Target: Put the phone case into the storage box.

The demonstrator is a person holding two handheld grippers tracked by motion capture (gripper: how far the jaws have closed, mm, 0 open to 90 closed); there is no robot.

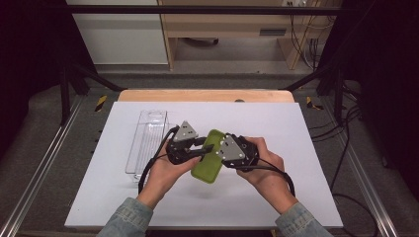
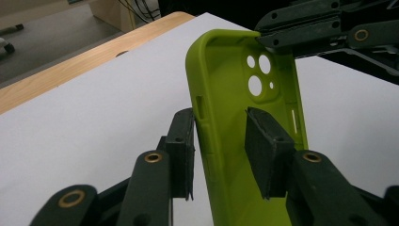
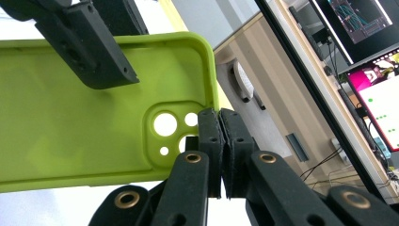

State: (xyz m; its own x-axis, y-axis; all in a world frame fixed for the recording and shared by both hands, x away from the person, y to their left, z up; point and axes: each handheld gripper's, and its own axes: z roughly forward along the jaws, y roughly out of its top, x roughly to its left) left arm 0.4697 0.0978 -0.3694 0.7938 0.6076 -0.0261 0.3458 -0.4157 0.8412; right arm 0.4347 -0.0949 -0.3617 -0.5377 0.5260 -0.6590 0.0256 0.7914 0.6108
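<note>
High view: a lime-green soft phone case (image 1: 207, 157) is held in the air just above the white sheet-covered worktop (image 1: 276, 128), between the left claw (image 1: 197, 150) and the right claw (image 1: 228, 148). Both hands meet near the worktop's middle. A clear plastic oblong tray (image 1: 146, 143) lies to the left of the hands, apart from them.

Left gripper view: the left claw (image 2: 221, 150) straddles 1 long side wall of the case (image 2: 221, 84). The outer pad sits just beside the wall's outside, the inner pad stands inside the hollow; a gap shows at the inner pad, so the claw is not yet pinching. The 3 camera holes face the lens.

Right gripper view: the right claw (image 3: 220, 146) is pressed together on the case's (image 3: 70, 136) short end wall beside the camera cut-out, pinching it.
</note>
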